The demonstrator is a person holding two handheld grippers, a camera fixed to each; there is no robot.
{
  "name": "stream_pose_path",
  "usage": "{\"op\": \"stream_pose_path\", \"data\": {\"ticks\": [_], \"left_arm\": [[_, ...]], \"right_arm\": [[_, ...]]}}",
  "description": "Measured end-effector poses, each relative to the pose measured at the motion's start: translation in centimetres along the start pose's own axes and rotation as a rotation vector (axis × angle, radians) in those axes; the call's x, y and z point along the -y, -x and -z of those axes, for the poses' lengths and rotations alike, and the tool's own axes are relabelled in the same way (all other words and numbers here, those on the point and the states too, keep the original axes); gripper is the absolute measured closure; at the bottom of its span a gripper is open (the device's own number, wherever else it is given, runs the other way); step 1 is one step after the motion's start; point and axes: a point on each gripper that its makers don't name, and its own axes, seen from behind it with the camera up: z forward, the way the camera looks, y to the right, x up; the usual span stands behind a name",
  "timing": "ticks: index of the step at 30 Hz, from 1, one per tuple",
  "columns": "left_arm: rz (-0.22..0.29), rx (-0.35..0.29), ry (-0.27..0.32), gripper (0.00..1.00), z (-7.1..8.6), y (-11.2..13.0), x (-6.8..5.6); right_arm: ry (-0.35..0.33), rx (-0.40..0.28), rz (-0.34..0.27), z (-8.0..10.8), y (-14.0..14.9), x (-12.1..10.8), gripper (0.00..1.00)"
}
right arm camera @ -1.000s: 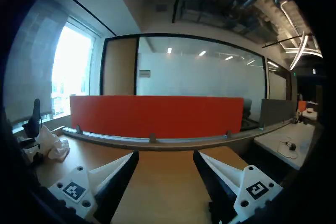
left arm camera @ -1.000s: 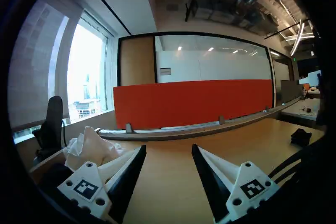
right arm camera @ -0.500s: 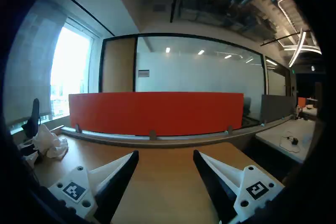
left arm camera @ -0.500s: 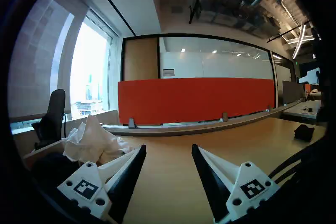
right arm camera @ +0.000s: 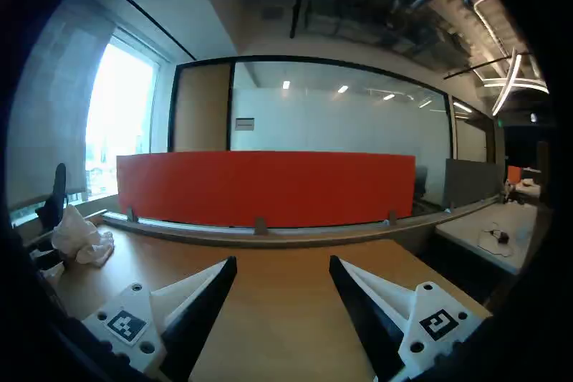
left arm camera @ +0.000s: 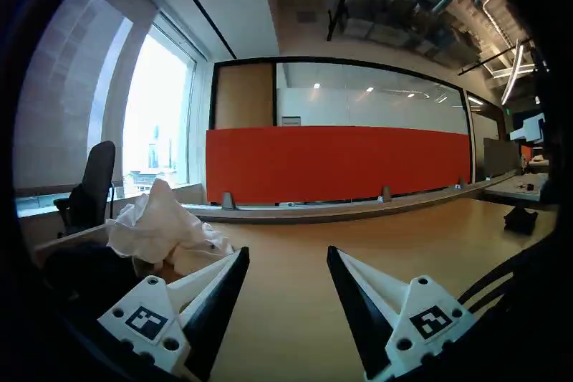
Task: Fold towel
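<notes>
A crumpled white towel (left arm camera: 161,231) lies in a heap on the wooden desk (left arm camera: 301,289), at the left of the left gripper view and just beyond the left finger. My left gripper (left arm camera: 285,274) is open above the desk with nothing between its fingers. In the right gripper view the same towel (right arm camera: 79,235) shows small at the far left edge of the desk (right arm camera: 286,296). My right gripper (right arm camera: 283,283) stands open too, empty, well to the right of the towel.
An orange divider panel (left arm camera: 336,163) runs along the desk's far edge. A black office chair (left arm camera: 89,192) stands by the window at left. A small dark object (left arm camera: 521,218) sits on the desk at right. Another desk with cables (right arm camera: 494,235) lies to the right.
Both views have tilted so the desk and divider sit lower and flatter. The towel heap has come nearer the left finger in the left gripper view. Both grippers stay open.
</notes>
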Motion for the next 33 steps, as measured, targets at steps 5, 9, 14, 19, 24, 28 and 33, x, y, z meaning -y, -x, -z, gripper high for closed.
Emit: {"op": "stream_pose_path", "data": {"ticks": [5, 9, 14, 19, 24, 28, 33], "left_arm": [[0.001, -0.001, -0.005, 0.20, 0.0, 0.4, 0.3], [0.011, 0.006, -0.015, 0.20, 0.1, 0.9, 0.7], [0.014, 0.015, -0.028, 0.20, 0.1, 1.2, 1.0], [0.015, 0.022, -0.037, 0.20, -0.1, 1.3, 1.2], [0.012, 0.022, -0.033, 0.20, -0.1, 1.3, 1.0], [0.010, 0.022, -0.031, 0.20, -0.1, 1.4, 0.9], [0.010, 0.023, -0.032, 0.20, -0.1, 1.4, 0.9]], "right_arm": [[0.004, 0.001, 0.002, 0.1, 0.2, -0.2, 0.00], [0.006, 0.000, 0.003, 0.2, 0.1, -0.3, 0.00], [0.007, -0.001, 0.011, 0.3, 0.1, -0.4, 0.00], [0.007, -0.001, 0.006, 0.4, 0.0, -0.5, 0.00], [0.005, -0.007, 0.002, 0.4, -0.1, -0.8, 0.00], [0.004, -0.014, 0.004, 0.4, 0.0, -1.3, 0.00], [0.000, -0.036, 0.005, 0.4, -0.1, -1.8, 0.00]]}}
